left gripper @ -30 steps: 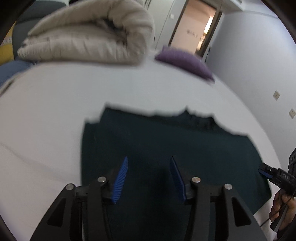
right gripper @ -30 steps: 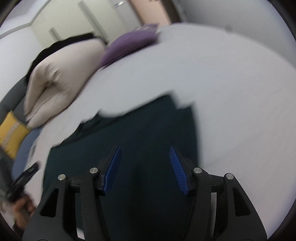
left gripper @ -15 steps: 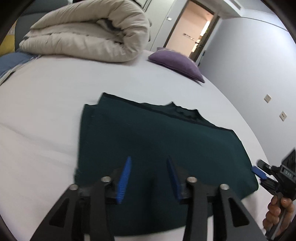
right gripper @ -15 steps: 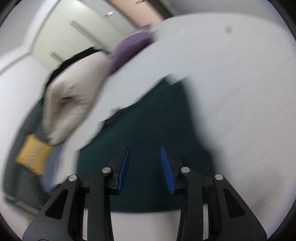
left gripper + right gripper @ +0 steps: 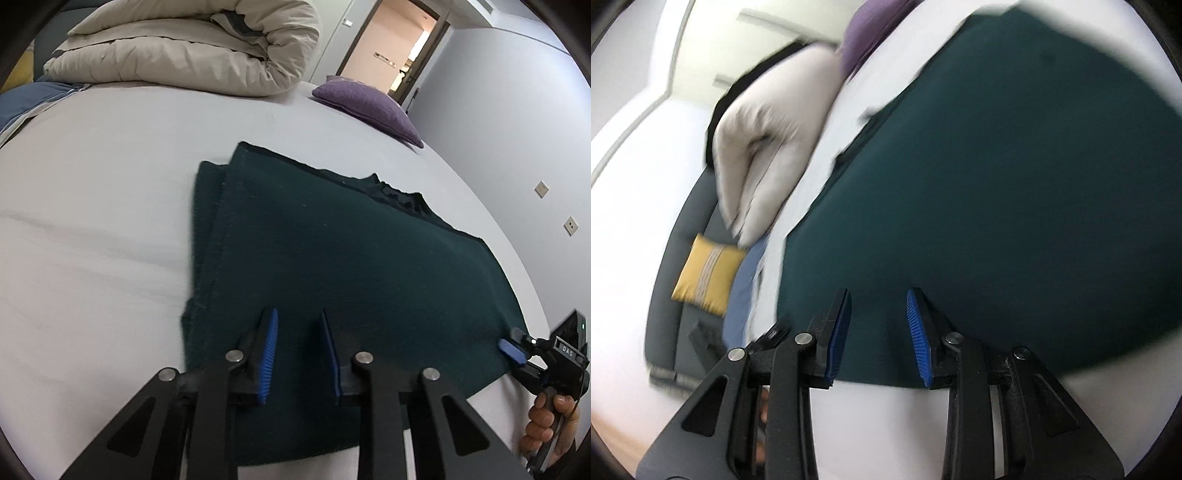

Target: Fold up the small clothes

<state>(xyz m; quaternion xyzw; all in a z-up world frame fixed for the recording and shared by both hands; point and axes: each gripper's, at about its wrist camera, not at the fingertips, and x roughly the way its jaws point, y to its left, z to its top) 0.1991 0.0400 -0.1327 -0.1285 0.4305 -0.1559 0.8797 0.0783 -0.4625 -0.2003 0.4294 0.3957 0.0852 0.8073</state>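
On the white bed sheet [image 5: 92, 229], laid flat: one dark green knitted garment [image 5: 351, 266], already folded in at its left side, where a doubled edge shows; dark neckline trim on the far edge, long axis running left to right across both views. Left gripper [image 5: 297, 354]: jaws parted, holding nothing, poised over the near hem towards the garment's left half. Right gripper [image 5: 877, 334]: jaws likewise parted and empty, over the near hem; in the left view its blue tip sits at the garment's near right corner. Each gripper is nearest its own end of the hem, so the next fold likely starts there. Further off on the bed: rolled beige duvet [image 5: 192, 48], purple cushion [image 5: 369, 105]. Beyond: yellow cushion [image 5: 707, 275] on grey seating, open doorway [image 5: 391, 55], pale walls.
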